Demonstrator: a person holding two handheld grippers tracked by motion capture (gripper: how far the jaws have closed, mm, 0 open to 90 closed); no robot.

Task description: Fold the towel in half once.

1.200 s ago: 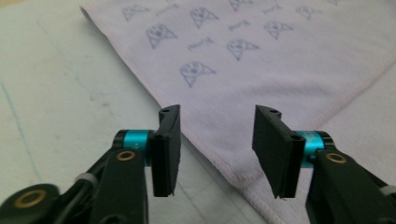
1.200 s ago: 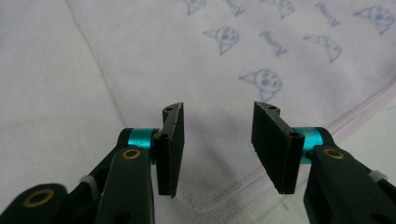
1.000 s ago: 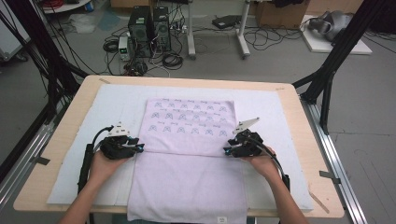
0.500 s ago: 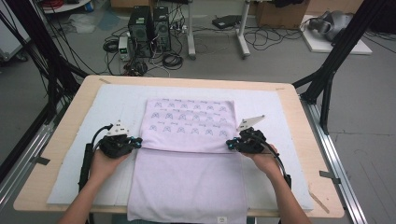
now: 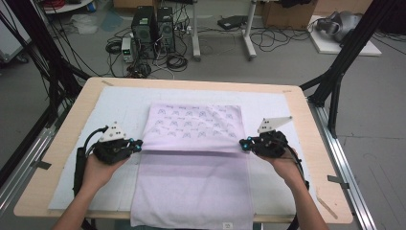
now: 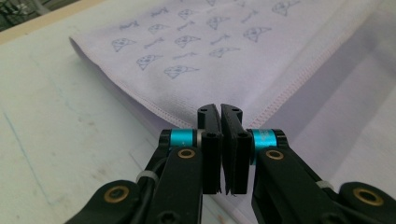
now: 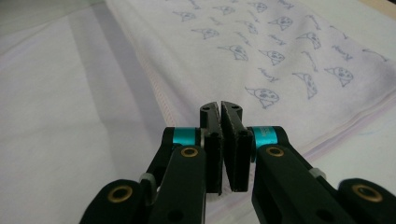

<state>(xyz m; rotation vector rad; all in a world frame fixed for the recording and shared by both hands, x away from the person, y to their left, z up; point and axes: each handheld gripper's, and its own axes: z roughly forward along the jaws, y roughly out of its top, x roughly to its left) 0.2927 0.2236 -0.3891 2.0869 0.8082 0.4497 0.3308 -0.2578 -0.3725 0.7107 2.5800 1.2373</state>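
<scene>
A lilac towel [image 5: 191, 191] lies on the white mat, its near end hanging over the table's front edge. Its far part is a folded-over flap [image 5: 196, 124] printed with small blue figures. My left gripper [image 5: 139, 144] is at the flap's near left corner and my right gripper [image 5: 242, 143] at its near right corner. In the left gripper view the jaws [image 6: 220, 108] are pressed together at the flap's hemmed corner [image 6: 187, 100]. The right gripper view shows the same at the other hem [image 7: 154, 93], with the right gripper [image 7: 220, 105] shut. Each corner's tip is hidden behind the jaws.
A white mat [image 5: 119, 103] covers most of the wooden table [image 5: 62, 143]. Black frame posts [image 5: 335, 81] rise at the table's far corners. Computer towers [image 5: 153, 24] and cables sit on the floor beyond the far edge.
Both grippers have slid a little outward and away from the person. The flap's near edge has moved slightly farther up the towel.
</scene>
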